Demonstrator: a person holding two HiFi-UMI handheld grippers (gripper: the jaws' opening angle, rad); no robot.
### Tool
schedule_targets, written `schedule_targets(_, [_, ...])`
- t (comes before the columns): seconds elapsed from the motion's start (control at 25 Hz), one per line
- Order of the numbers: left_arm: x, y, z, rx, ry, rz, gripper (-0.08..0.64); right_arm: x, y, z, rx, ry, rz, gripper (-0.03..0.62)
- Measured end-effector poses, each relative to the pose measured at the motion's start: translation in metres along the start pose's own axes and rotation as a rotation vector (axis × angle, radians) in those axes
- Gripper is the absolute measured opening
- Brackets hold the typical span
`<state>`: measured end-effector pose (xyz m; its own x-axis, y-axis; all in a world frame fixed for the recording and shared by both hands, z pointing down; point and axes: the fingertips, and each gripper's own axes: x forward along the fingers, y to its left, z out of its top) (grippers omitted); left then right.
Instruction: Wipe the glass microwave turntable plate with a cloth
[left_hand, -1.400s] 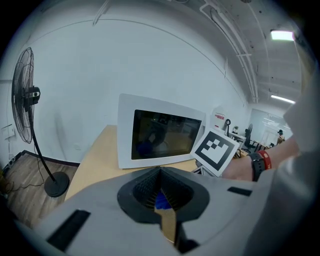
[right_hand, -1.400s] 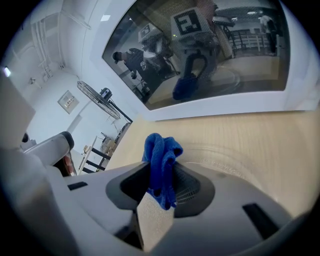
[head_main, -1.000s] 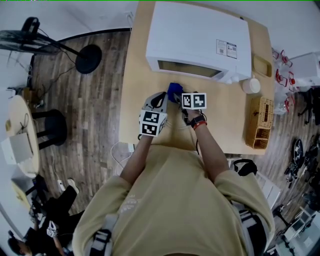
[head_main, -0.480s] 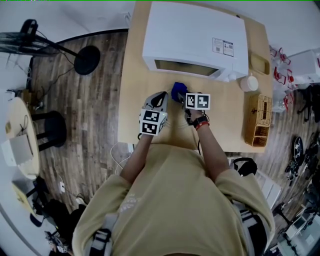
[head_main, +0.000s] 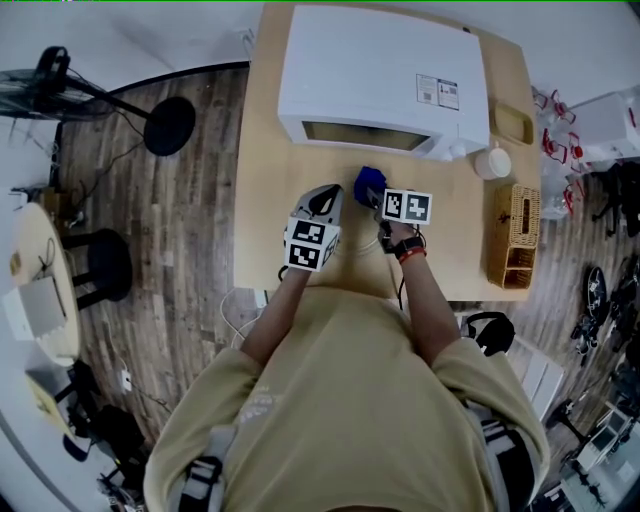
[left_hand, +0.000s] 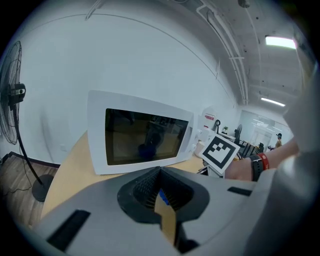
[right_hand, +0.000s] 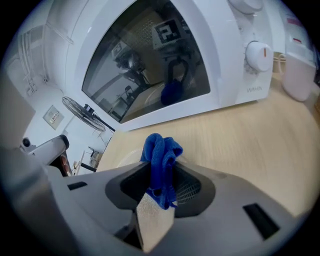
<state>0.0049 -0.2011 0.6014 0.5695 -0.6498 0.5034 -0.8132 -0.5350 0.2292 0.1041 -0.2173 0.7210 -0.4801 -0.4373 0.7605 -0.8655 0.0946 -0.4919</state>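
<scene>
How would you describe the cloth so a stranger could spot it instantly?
Find the white microwave on the light wooden table. Just in front of its door, the right gripper pinches a small bunched cloth. It is the only bright blue thing there, unlike the pale cup and wicker basket to the right.
</scene>
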Motion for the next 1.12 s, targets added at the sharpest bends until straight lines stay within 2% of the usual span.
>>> schedule_targets(0.56, [0.004, 0.000, 0.000, -0.003, 0.000, -0.008, 0.018, -0.017, -0.025, -0.001, 0.017, -0.018, -0.064, 0.147])
schedule_targets(0.96, [-0.004, 0.008, -0.004, -0.019, -0.007, 0.012, 0.018, -0.018, -0.019, 0.000, 0.009, -0.023, -0.079, 0.146])
schedule_targets(1.12, [-0.010, 0.015, -0.004, -0.033, -0.012, 0.032, 0.018, -0.016, -0.002, 0.000, -0.031, -0.012, -0.066, 0.146])
